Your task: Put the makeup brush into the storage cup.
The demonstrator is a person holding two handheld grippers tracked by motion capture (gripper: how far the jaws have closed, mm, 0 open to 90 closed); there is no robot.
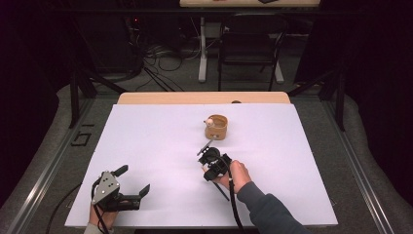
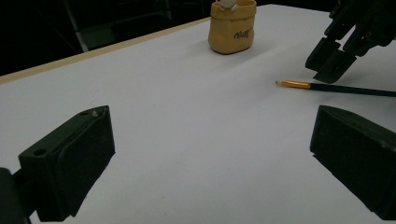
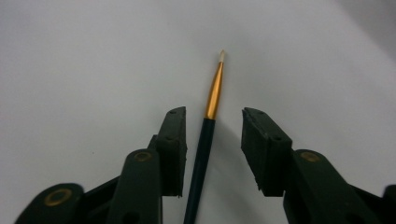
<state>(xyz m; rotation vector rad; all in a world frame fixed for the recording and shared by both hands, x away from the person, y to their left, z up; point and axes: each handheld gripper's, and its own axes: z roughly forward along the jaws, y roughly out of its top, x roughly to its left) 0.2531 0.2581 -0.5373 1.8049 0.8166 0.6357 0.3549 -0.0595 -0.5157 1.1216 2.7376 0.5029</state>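
At the near left of the white table point(image 1: 160, 136), the left gripper point(image 1: 131, 183) rests with its jaws spread wide, grasping nothing. Right of centre, the right gripper point(image 1: 204, 155) hovers with jaws parted astride a thin paintbrush point(image 3: 205, 135) (gold ferrule, dark handle) lying flat, not clamped. Just beyond stands a small tan pot point(image 1: 216, 126).

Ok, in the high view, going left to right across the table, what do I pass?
Left gripper, open, near the table's left front → right gripper, open, over the brush → tan cup, slightly right of it and farther back.
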